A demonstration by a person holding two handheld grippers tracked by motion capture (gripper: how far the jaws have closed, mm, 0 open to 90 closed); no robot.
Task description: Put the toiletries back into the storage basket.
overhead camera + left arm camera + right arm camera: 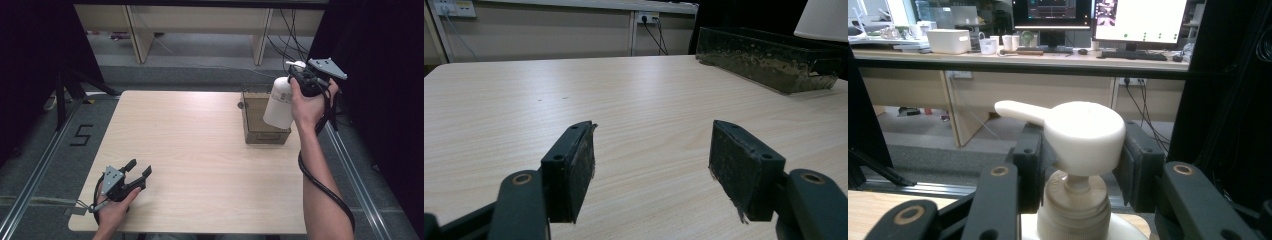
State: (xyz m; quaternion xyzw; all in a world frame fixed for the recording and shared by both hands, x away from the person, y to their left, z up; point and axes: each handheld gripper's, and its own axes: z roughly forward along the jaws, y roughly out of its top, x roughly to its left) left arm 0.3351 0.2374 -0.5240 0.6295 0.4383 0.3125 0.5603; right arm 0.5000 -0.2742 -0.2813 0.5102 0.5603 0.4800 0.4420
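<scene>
From the high view, your left gripper [140, 168] rests low over the wooden table [200, 150] near its 7 o'clock corner, jaws spread apart and pointing toward 1 o'clock, with nothing between them. Your left hand [114, 205] wraps its body from behind. Your right gripper [299, 76] is raised at about 2 o'clock, clamped on the neck of a white pump bottle [278, 102], which hangs lifted above the near right end of a dark rectangular box [255, 112]. The box sits on the table toward 2 o'clock, its long side running away from you. The bottle's body slopes down toward 7 o'clock from the gripper. Your right hand [307, 105] holds the gripper from below, and its black cable loops down along your forearm.

In the left gripper view, the two black jaws stand wide apart and empty, with bare tabletop [624, 100] between them. The box [769, 62] lies at 1 o'clock, well apart from the jaws, and the white bottom of the bottle [824, 20] shows above it at the top right corner.

In the right gripper view, the jaws press in on either side of the pump bottle [1083, 150], just under its white pump head, whose spout points toward 10 o'clock. Beyond it stands a desk with monitors [1138, 20].
</scene>
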